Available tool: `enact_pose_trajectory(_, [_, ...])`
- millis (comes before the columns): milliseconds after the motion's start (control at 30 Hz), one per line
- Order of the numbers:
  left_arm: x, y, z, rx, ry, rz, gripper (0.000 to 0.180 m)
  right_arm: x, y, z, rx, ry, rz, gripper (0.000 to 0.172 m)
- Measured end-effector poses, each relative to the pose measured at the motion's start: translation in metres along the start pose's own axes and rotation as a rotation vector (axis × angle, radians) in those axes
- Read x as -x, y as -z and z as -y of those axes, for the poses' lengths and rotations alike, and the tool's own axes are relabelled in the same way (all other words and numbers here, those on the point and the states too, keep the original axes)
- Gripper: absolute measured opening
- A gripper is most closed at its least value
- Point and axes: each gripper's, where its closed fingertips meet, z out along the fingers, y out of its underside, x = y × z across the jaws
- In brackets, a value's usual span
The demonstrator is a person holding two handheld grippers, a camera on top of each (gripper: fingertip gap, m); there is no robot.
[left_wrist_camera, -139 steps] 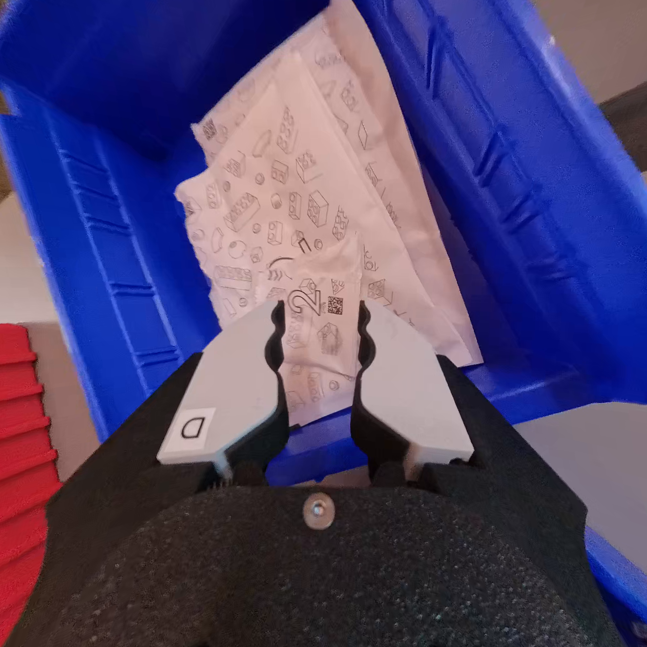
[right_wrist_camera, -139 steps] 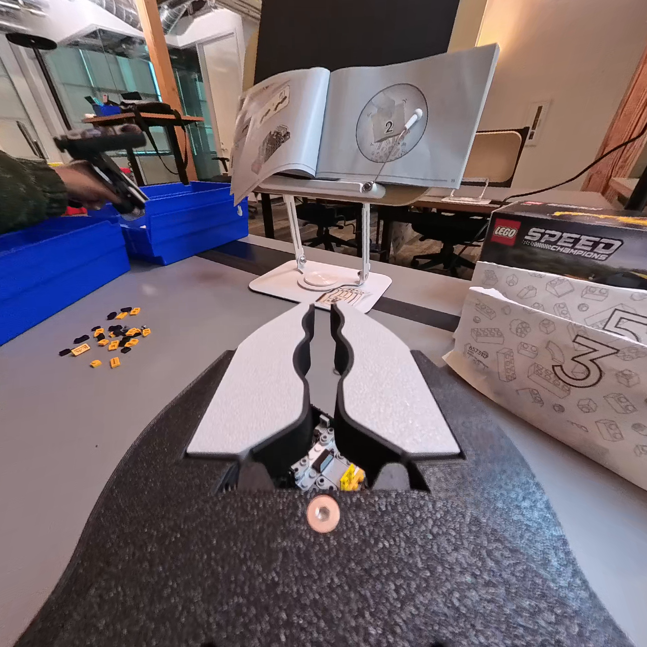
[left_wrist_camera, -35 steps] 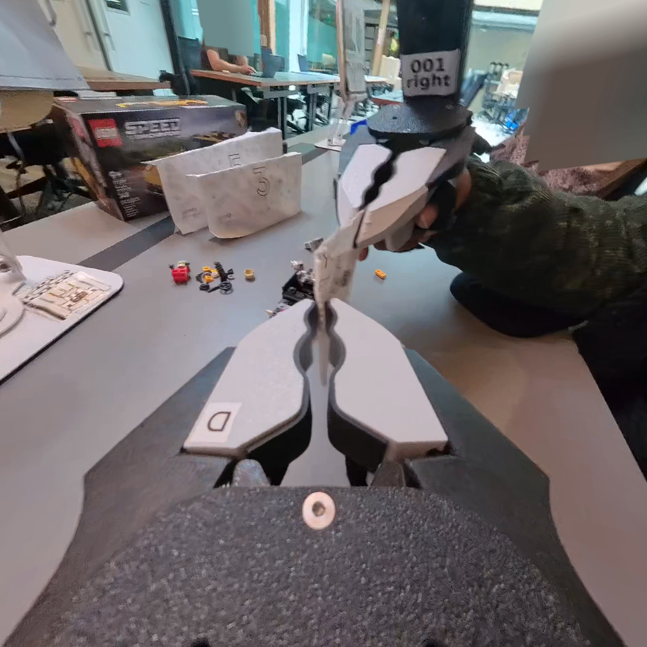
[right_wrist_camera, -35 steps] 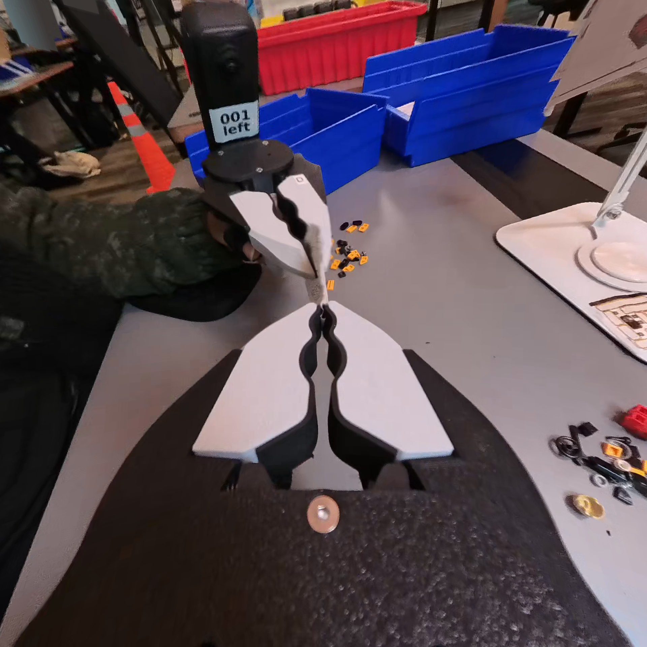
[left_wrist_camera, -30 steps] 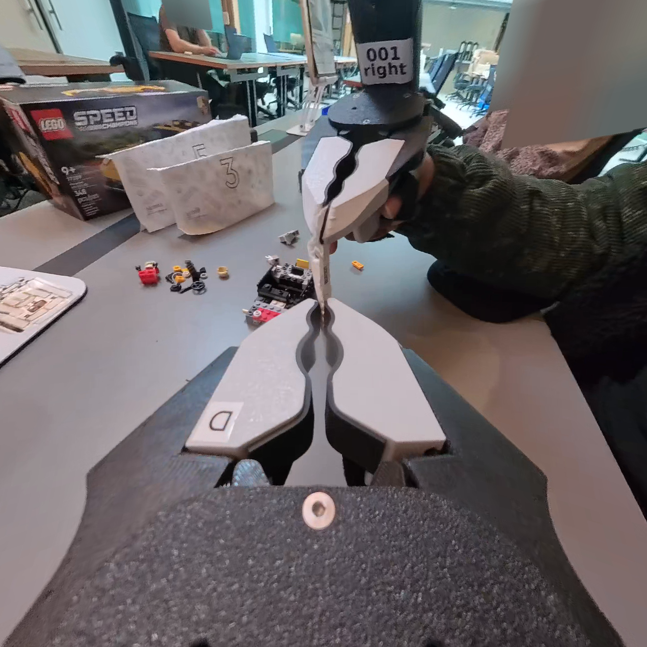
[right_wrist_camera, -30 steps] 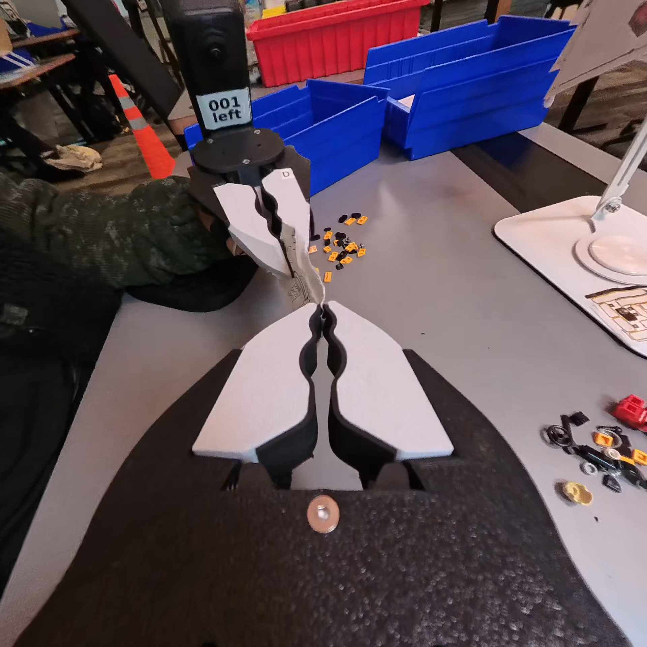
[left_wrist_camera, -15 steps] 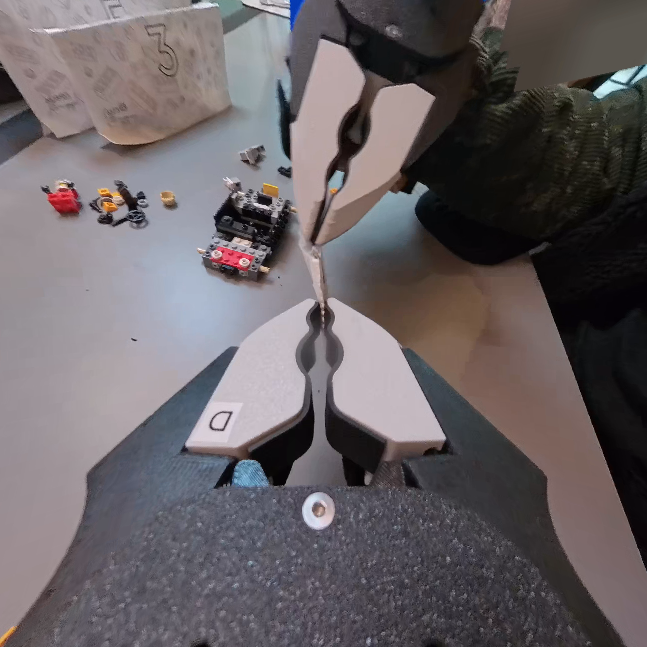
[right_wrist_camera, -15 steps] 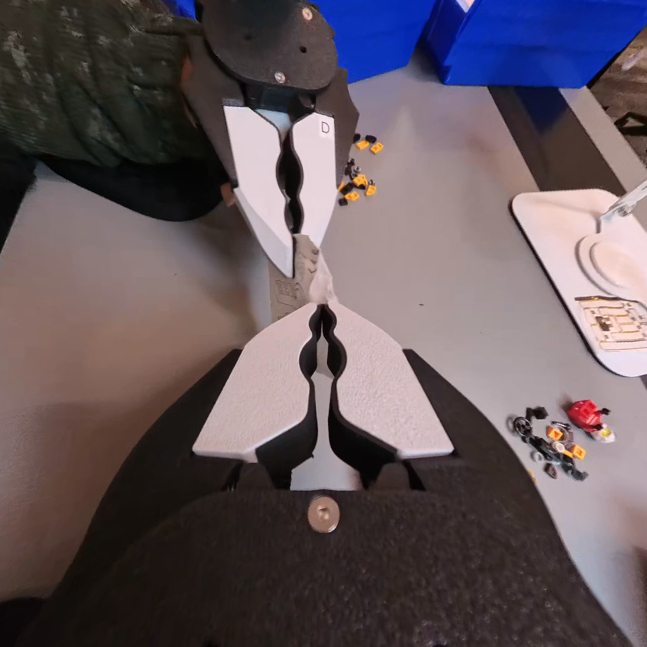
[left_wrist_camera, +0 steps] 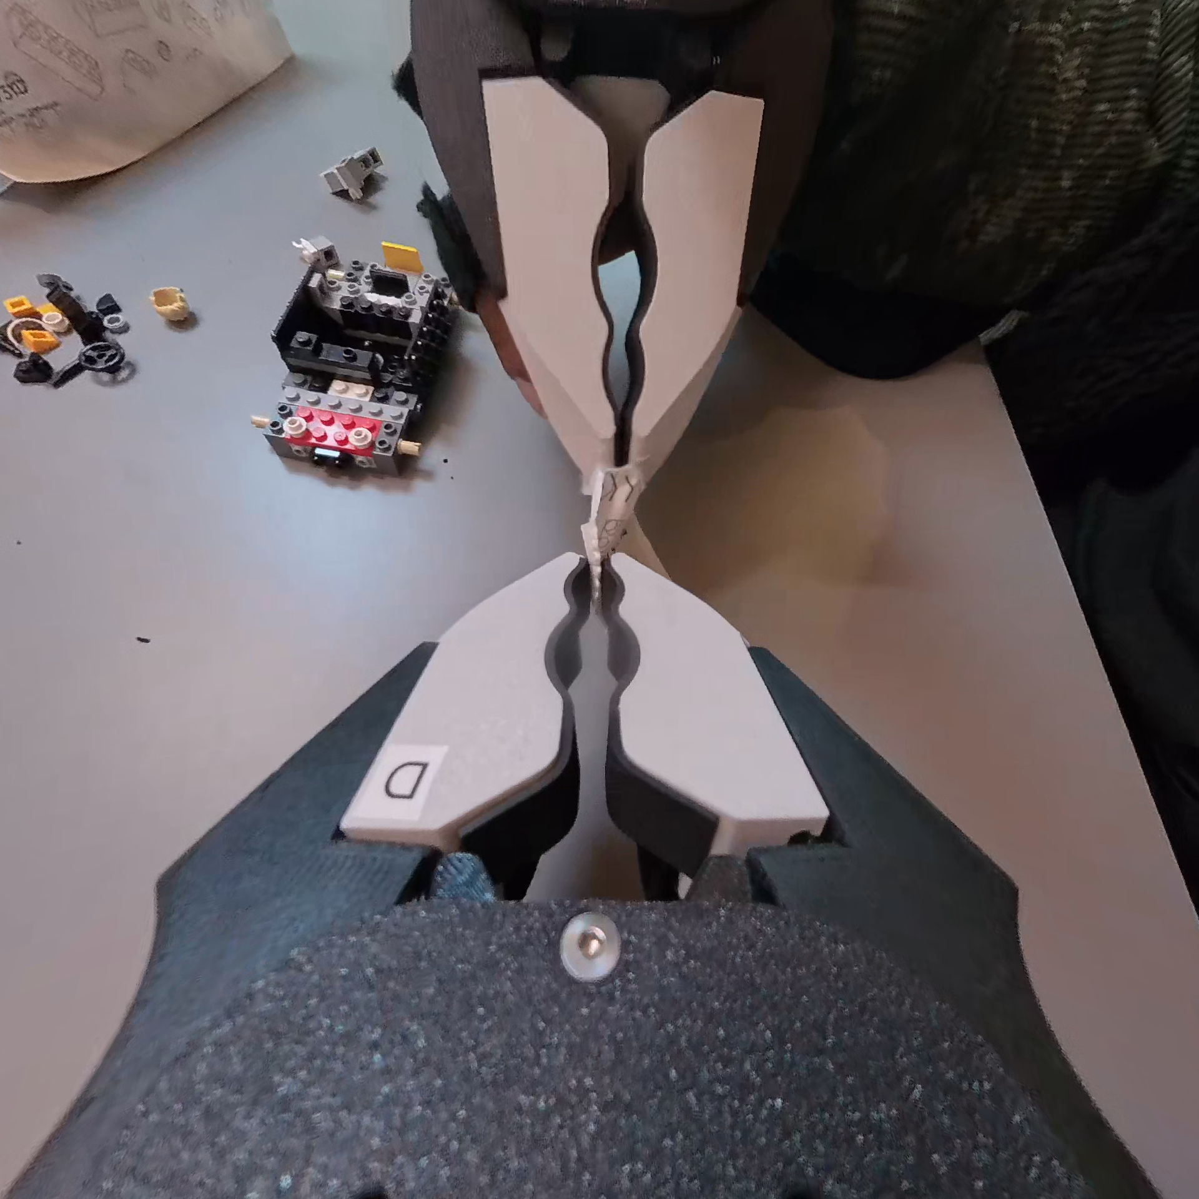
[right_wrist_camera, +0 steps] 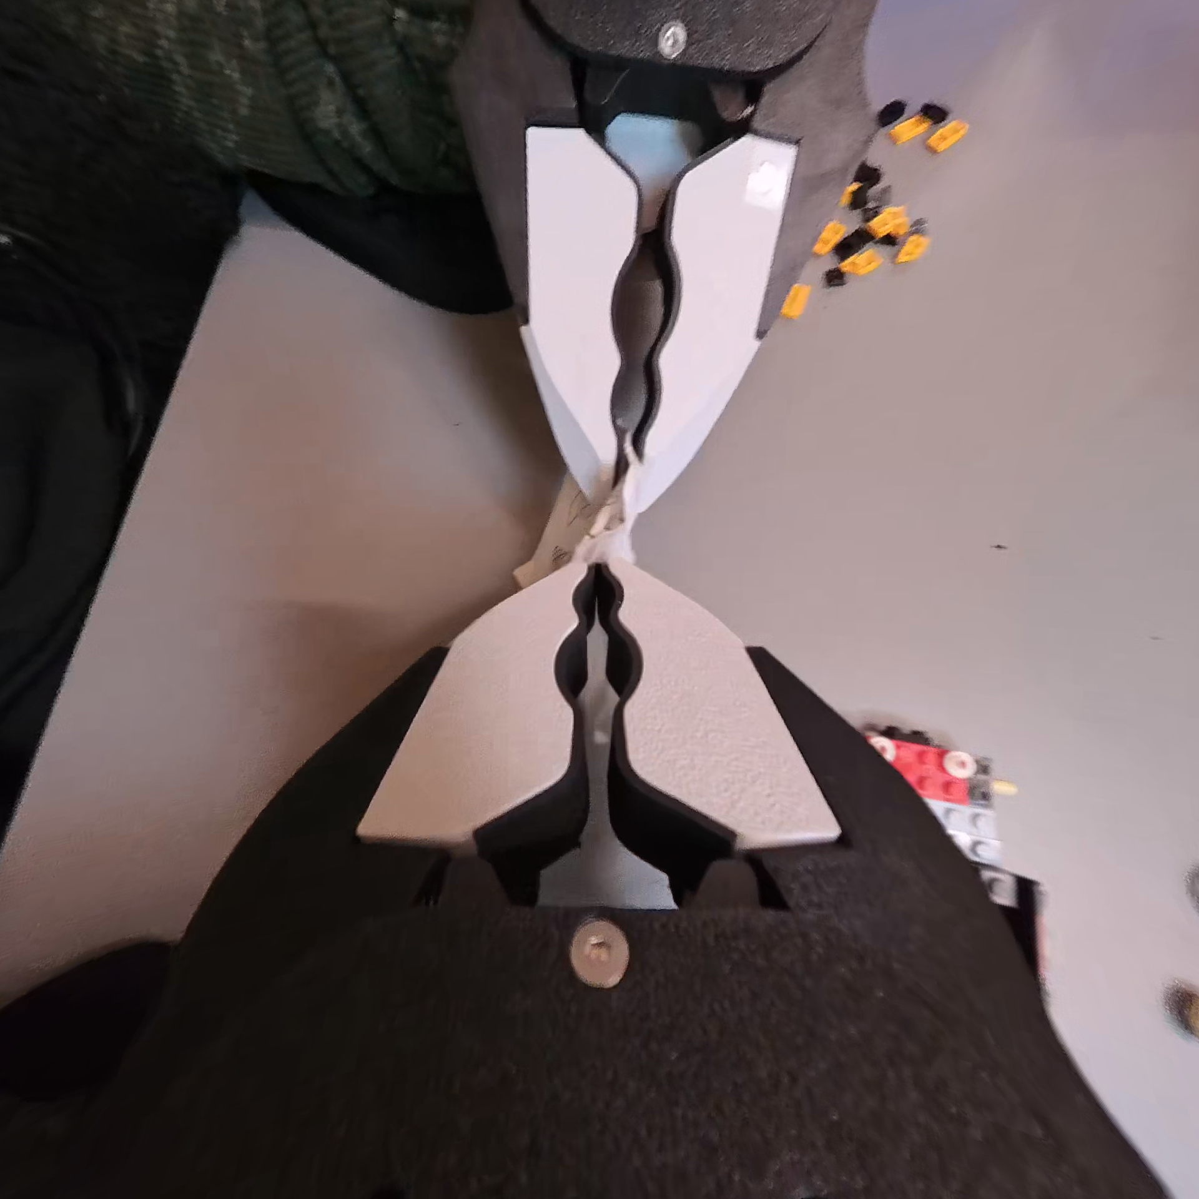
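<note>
A small white printed paper bag (left_wrist_camera: 610, 512) is stretched between my two grippers, which face each other tip to tip above the grey table (left_wrist_camera: 259, 584). My left gripper (left_wrist_camera: 595, 571) is shut on the bag's near edge. My right gripper (left_wrist_camera: 623, 448) is shut on its far edge. In the right wrist view the right gripper (right_wrist_camera: 600, 571) pinches the crumpled bag (right_wrist_camera: 584, 519), and the left gripper (right_wrist_camera: 626, 467) grips it from the other side. Part of the bag hangs below the fingertips.
A partly built black, grey and red brick model (left_wrist_camera: 353, 363) sits on the table to the left; it also shows in the right wrist view (right_wrist_camera: 941, 778). Small loose parts (left_wrist_camera: 58, 331), orange and black pieces (right_wrist_camera: 869, 227), a larger paper bag (left_wrist_camera: 97, 78) and dark green sleeves (left_wrist_camera: 1005, 162) are around. Less than 4 cm separates the two grippers' tips.
Both grippers have tilted down over the table and now point straight at each other, tips close. The bag stays pinched in both and looks more crumpled between them.
</note>
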Motion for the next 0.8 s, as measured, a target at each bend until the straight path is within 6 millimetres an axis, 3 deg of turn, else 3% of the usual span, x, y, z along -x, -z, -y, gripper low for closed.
enact_pose_trajectory(167, [-0.002,0.0,-0.002,0.01,-0.014,-0.006,0.001,0.001,-0.007,-0.01,0.029,-0.038,0.039,0.0])
enact_pose_trajectory(400, [-0.012,0.014,0.013,-0.102,0.033,-0.115,0.005,-0.013,0.0,0.008,-0.15,-0.073,0.012,0.0])
enact_pose_trajectory(533, [-0.013,0.014,0.016,-0.132,0.046,-0.129,0.005,0.012,-0.006,0.01,-0.175,-0.092,0.187,0.0])
enact_pose_trajectory(733, [-0.011,0.018,0.022,-0.169,0.074,-0.13,0.004,0.01,-0.022,0.006,-0.124,-0.101,0.166,0.012])
enact_pose_trajectory(800, [-0.007,0.02,0.024,-0.181,0.079,-0.11,0.0,0.008,-0.024,0.009,-0.139,-0.078,0.14,0.005])
